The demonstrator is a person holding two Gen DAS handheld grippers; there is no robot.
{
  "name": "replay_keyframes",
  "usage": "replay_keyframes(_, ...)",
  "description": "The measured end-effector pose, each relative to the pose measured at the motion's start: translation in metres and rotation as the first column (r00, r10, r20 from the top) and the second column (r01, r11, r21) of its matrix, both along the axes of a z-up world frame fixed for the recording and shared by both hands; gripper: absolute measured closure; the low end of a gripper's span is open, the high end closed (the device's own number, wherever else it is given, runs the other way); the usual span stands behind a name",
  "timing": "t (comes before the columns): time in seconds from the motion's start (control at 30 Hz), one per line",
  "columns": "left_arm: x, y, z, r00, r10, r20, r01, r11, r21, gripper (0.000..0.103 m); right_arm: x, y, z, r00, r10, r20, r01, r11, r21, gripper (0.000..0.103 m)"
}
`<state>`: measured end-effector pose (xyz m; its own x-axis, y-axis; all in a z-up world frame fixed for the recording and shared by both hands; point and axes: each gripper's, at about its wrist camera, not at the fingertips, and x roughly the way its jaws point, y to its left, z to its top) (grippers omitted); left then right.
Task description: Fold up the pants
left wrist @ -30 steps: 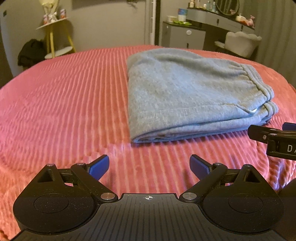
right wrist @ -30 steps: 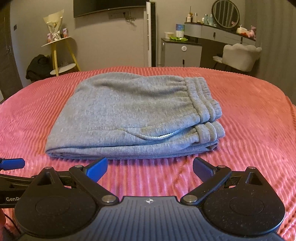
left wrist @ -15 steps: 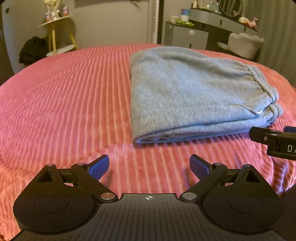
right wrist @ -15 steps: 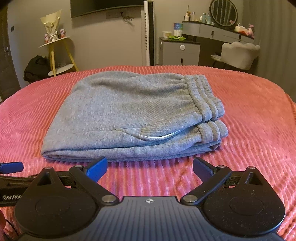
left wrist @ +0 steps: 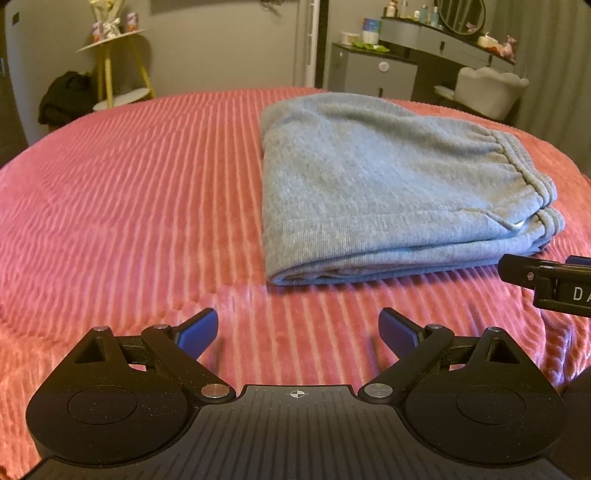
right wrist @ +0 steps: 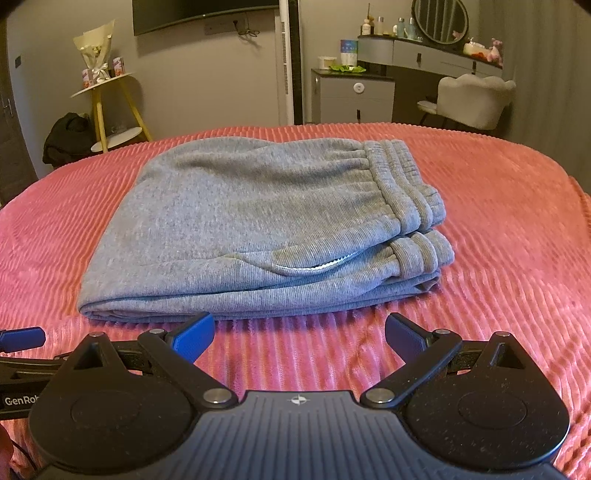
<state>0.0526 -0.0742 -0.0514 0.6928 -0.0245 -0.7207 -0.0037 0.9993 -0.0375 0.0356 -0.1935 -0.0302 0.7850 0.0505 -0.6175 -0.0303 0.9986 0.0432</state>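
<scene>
Grey pants (left wrist: pixel 384 192) lie folded into a compact stack on the pink ribbed bedspread (left wrist: pixel 129 199), waistband to the right. In the right wrist view the pants (right wrist: pixel 258 225) sit straight ahead, a white zip edge showing at the pocket. My left gripper (left wrist: pixel 298 328) hovers open over the bedspread, short of the stack's near left corner, nothing between its blue pads. My right gripper (right wrist: pixel 300 334) is open too, just in front of the stack's near edge and holding nothing. Each view catches part of the other gripper at its side edge.
Beyond the bed stand a yellow-legged side table (right wrist: pixel 107 107) with a bouquet, a dark bag (right wrist: pixel 66 136) on the floor, a grey cabinet (right wrist: pixel 351 99), a vanity with a round mirror (right wrist: pixel 439 16) and a pale chair (right wrist: pixel 472 99).
Both grippers have drawn back slightly and lifted a little from the folded pants; the pants lie unmoved. Both stay open.
</scene>
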Motion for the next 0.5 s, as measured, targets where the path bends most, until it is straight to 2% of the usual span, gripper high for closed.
replay_keyframes(0.5, 0.0001, 0.0010, -0.0010, 1.000, 0.004, -0.009, -0.004, 1.000, -0.001, 0.005, 0.0005, 0.0008, -0.0008, 1.000, 0.004, -0.004, -0.004, 1.000, -0.006, 0.004)
